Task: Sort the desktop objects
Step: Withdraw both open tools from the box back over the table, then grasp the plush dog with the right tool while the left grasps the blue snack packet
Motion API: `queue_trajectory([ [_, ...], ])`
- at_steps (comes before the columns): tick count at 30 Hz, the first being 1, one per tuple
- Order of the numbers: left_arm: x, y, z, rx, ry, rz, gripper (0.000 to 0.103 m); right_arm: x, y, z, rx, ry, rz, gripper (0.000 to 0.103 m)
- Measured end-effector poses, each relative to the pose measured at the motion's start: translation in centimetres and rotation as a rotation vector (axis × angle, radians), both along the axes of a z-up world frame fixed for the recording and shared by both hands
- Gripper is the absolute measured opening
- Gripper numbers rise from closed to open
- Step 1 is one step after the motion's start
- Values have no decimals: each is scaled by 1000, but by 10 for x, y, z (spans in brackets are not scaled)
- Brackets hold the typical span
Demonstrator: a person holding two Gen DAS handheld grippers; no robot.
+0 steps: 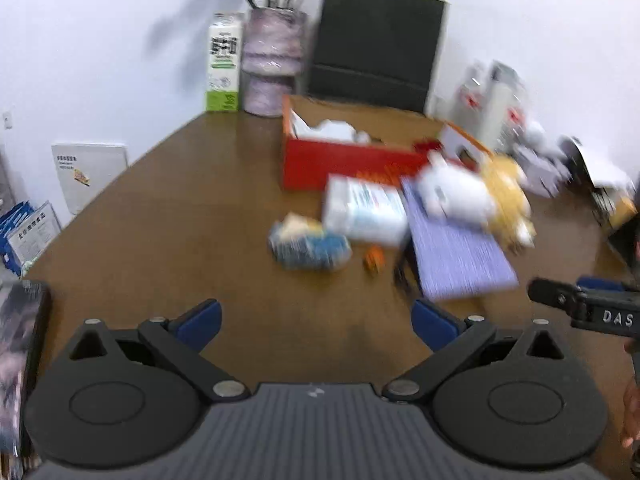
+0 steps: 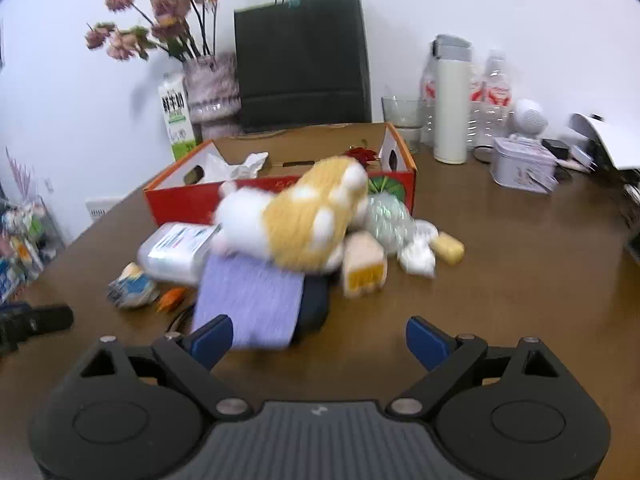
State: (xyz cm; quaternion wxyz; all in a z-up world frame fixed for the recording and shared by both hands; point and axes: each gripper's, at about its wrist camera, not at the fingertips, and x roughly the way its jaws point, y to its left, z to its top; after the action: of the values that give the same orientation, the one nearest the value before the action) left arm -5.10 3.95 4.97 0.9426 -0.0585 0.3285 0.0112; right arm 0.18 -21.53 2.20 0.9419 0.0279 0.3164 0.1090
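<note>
A pile of objects lies on the brown table in front of a red cardboard box (image 1: 320, 164) (image 2: 280, 196). A yellow-and-white plush toy (image 2: 304, 220) (image 1: 480, 196) rests on a purple notebook (image 2: 248, 300) (image 1: 456, 248). Beside them are a white wipes pack (image 2: 176, 248) (image 1: 364, 212), a blue-and-white crumpled packet (image 2: 132, 286) (image 1: 308, 244) and a small orange item (image 2: 170, 298) (image 1: 374, 260). My left gripper (image 1: 316, 326) is open and empty, short of the pile. My right gripper (image 2: 320, 340) is open and empty, its left finger at the notebook's near edge.
A black paper bag (image 2: 300, 60), a flower vase (image 2: 212, 92) and a milk carton (image 2: 176, 116) stand at the back. A white flask (image 2: 450, 100), bottles, a glass and a tin (image 2: 524, 164) stand at the right. The other gripper shows at the left wrist view's right edge (image 1: 580, 308).
</note>
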Motion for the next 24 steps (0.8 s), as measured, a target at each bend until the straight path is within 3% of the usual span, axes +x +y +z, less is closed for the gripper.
queue_trajectory([
  [5,-43,-23,-24,58,-62,-85,103,-71,13,-18,-14,-67,35,93],
  [9,-43,-33,-43,74,-17,-108,103,-103,21,-32,-79,-87,75,94],
  [14,-42,-29,-43,48,-26,-101,103,-109,27,-31,-144,-109,70,94],
  [19,-31,-19,-43,39,-30,-85,103,-103,19,-31,-99,-98,57,94],
  [22,-7,-14,-37,88,-55,-57,103,-96,13,-26,-93,-120,33,94],
  [24,14,-11,-32,110,-84,-47,103,-84,3,-16,-36,-130,5,94],
])
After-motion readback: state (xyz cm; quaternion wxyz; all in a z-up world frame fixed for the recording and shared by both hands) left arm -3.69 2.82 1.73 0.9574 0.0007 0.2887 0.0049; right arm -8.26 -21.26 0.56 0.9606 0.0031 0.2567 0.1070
